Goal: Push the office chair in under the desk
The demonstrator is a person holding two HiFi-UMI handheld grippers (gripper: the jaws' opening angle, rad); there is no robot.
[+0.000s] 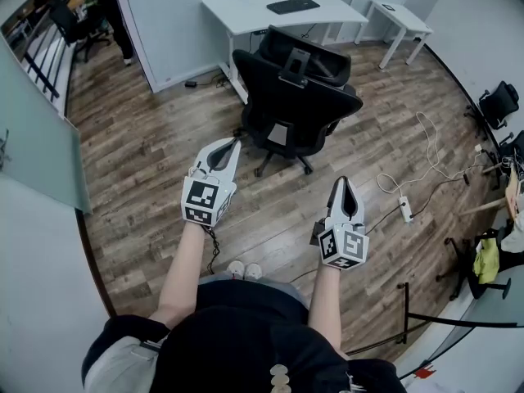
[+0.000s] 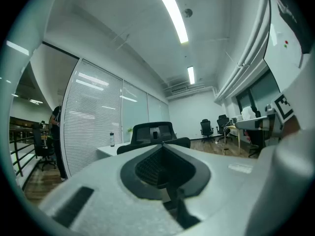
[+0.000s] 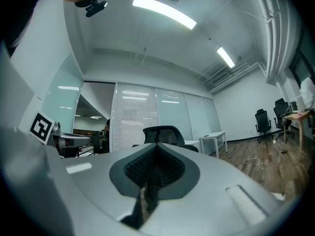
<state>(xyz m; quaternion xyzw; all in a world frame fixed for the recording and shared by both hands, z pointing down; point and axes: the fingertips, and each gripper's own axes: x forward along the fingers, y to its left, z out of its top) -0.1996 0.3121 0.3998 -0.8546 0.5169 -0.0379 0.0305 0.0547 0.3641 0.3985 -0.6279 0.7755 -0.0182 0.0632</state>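
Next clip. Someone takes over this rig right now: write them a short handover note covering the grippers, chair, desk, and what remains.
Left gripper: shut, empty, in the air short of the chair.
Right gripper: shut, empty, also clear of the chair.
Office chair: pulled out in front of the white desk, its back apparently toward you.
Done: nothing yet; the chair is untouched.
Left: bring the grippers to the backrest and push the chair in under the desk.
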